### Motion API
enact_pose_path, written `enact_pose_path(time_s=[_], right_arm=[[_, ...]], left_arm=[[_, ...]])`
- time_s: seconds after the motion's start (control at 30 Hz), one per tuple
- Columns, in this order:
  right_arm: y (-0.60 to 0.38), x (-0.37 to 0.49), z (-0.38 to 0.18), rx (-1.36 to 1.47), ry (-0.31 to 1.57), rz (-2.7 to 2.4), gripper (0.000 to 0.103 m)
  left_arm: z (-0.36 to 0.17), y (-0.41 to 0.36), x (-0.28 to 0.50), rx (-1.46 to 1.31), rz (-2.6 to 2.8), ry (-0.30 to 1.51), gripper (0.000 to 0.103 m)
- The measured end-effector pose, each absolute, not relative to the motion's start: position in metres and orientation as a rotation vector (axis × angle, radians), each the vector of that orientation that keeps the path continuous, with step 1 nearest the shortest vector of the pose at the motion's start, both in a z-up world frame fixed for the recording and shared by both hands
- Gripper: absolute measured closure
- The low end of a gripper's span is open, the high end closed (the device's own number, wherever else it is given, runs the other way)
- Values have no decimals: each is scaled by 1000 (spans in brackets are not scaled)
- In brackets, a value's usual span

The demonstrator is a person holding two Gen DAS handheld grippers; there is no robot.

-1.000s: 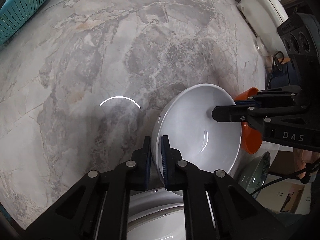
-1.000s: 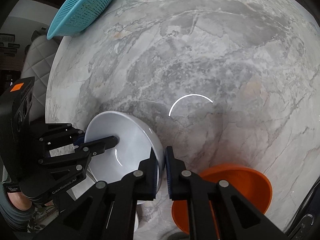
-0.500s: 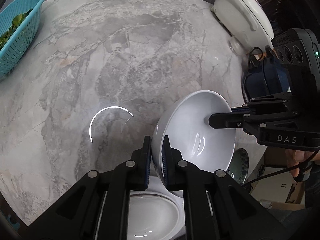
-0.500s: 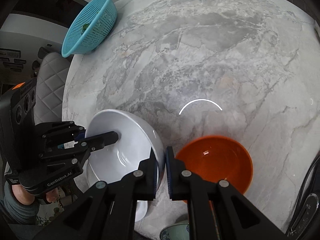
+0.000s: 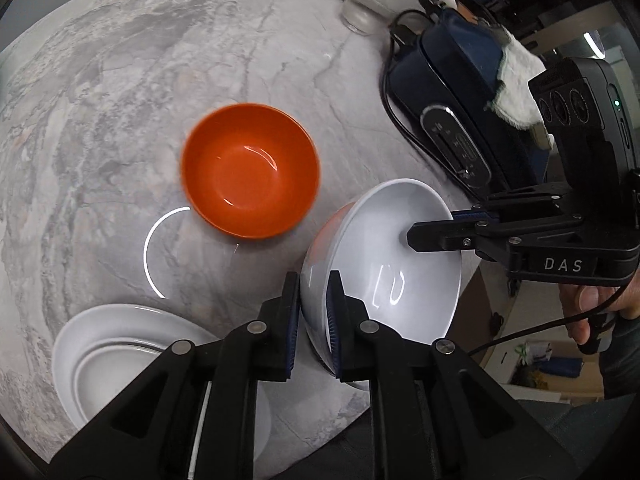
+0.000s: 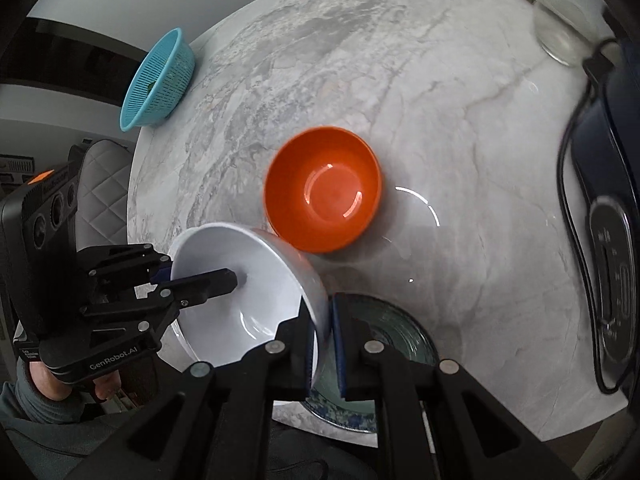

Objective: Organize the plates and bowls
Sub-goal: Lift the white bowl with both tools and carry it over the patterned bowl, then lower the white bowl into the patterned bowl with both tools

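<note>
Both grippers, left (image 5: 313, 320) and right (image 6: 323, 336), had their fingers clamped on opposite rims of a tilted white bowl (image 5: 384, 264) above the marble bench (image 5: 120, 120) edge. Beyond sat an orange bowl (image 5: 250, 170), white plates (image 5: 120, 344) left, a dark appliance (image 5: 460, 92) right.

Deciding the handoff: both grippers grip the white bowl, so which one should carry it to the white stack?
Left, probably. The left gripper clamps the white bowl rim, and the white stack lies just beside it. The right gripper sits over the green dish.
</note>
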State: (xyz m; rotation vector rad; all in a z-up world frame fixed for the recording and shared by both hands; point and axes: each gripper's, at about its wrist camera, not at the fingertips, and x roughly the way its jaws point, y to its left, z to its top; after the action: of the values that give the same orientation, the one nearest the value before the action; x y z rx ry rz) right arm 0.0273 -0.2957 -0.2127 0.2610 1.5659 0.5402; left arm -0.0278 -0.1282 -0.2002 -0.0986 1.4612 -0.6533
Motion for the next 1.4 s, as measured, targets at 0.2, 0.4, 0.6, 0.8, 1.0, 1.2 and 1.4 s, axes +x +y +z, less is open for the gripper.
enact_pose_path(time_s=[0.2,0.4,0.6,0.8,1.0,1.2,1.4], right_arm=[[-338,-17,-247,355,1613,455,92],[-352,-34,-276,391,1643,428,92],[-347,-35,-289,357,1656,442,92],[-342,-30,-296,306,1667,455,92],[-336,-30,-295,255,1658,452,93],[-331,-31,-294,201,1651,433,96],[-328,-28,-295,173,1656,415,97]], left_arm=[[-234,-169,-60,-50,-684,1523,92],[-257,-184,-71,-28,-660,1557,92],[-272,-185,-64,-14,-616,1565,92],[-283,-188,-63,-12,-587,1572,92],[-284,-189,-61,-34,-572,1553,89],[-276,-196,-66,-73,-636,1524,52],[-264,-203,-68,-93,-647,1472,28]])
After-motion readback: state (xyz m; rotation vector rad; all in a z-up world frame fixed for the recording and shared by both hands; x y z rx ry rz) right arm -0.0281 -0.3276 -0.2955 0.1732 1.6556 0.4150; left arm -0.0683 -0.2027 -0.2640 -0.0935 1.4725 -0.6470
